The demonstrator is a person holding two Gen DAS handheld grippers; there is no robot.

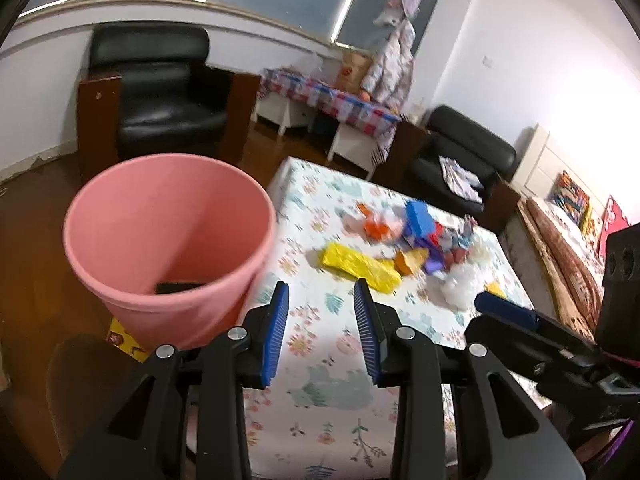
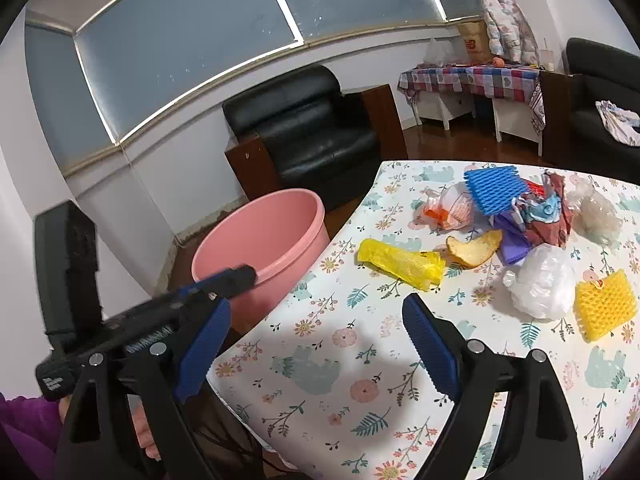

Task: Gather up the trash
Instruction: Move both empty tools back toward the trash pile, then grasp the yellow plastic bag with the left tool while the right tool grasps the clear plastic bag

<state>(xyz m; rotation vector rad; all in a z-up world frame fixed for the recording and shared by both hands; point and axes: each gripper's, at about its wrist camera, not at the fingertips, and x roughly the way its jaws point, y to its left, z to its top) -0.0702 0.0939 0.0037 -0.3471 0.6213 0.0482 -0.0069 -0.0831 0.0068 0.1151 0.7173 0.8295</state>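
A pink bucket (image 1: 168, 240) stands on the floor by the table's left edge, with something dark at its bottom (image 1: 178, 287). On the floral tablecloth (image 2: 320, 360) lies a trash pile: a yellow wrapper (image 2: 400, 264), an orange peel (image 2: 476, 248), a blue foam net (image 2: 496, 190), crumpled wrappers (image 2: 544, 208), a white plastic bag (image 2: 540, 286) and a yellow foam net (image 2: 606, 308). My left gripper (image 1: 322, 320) hovers over the table's near part beside the bucket, jaws apart and empty. My right gripper (image 2: 316, 344) stands wide open over the table edge, short of the yellow wrapper, holding nothing.
A black armchair (image 1: 160, 96) stands behind the bucket and another (image 1: 460, 160) beyond the table. A low table with a checked cloth (image 2: 472, 76) stands by the wall. The floor is dark wood (image 1: 36, 240). A yellow box (image 1: 120, 338) lies at the bucket's foot.
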